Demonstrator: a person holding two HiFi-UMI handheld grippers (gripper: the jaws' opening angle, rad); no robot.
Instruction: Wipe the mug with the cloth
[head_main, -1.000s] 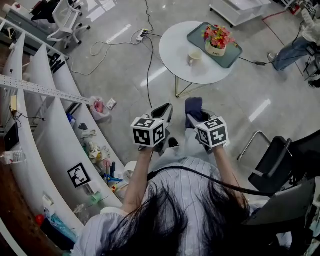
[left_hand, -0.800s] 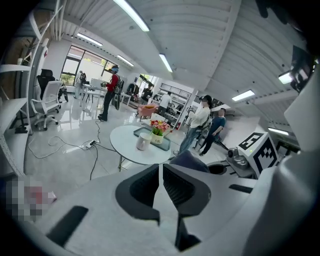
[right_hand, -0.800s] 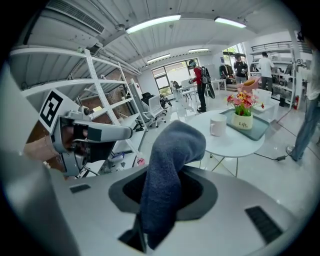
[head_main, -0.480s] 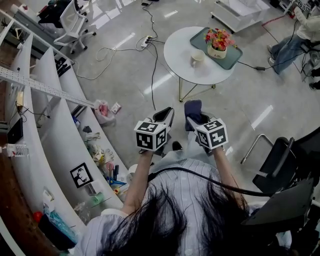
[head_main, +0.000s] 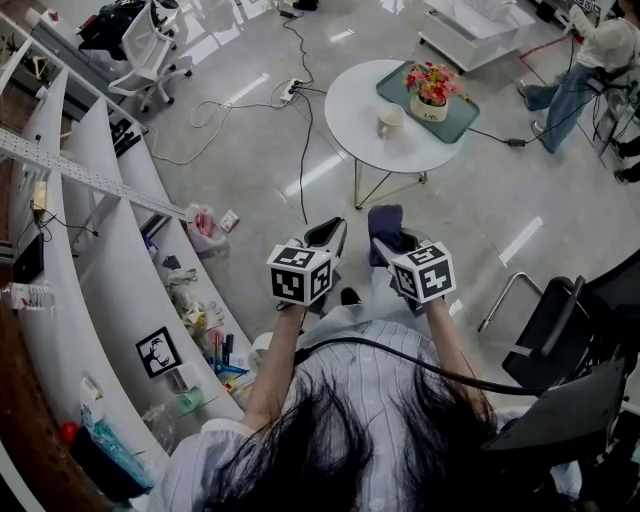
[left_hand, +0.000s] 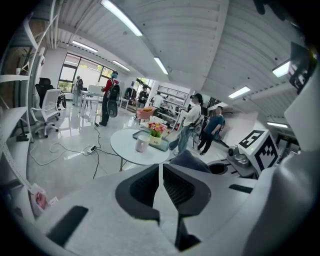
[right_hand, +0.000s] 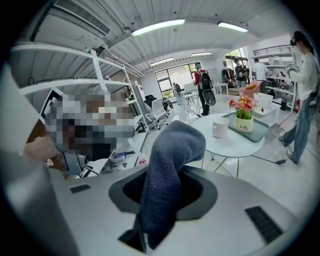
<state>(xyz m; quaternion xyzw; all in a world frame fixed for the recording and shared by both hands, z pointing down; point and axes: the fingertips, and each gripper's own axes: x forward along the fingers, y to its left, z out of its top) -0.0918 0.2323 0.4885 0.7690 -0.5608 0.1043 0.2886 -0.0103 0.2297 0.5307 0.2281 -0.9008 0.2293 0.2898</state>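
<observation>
The mug (head_main: 391, 121) is pale cream and stands upright on the round white table (head_main: 350, 110), just beside a teal tray (head_main: 455, 112), well apart from the cloth. The cloth (right_hand: 167, 170) is dark blue and thick. Pinched in the right claw (right_hand: 159, 196), it rises from the jaws as a bunched strip, and its free top end flops over to one side.

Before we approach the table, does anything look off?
Nothing stands out. The mug stands upright on the round table beside the tray with the flower pot, nothing spilled. The cloth is clamped in the right claw; the left claw is shut and empty. Mind the cable on the floor.
</observation>
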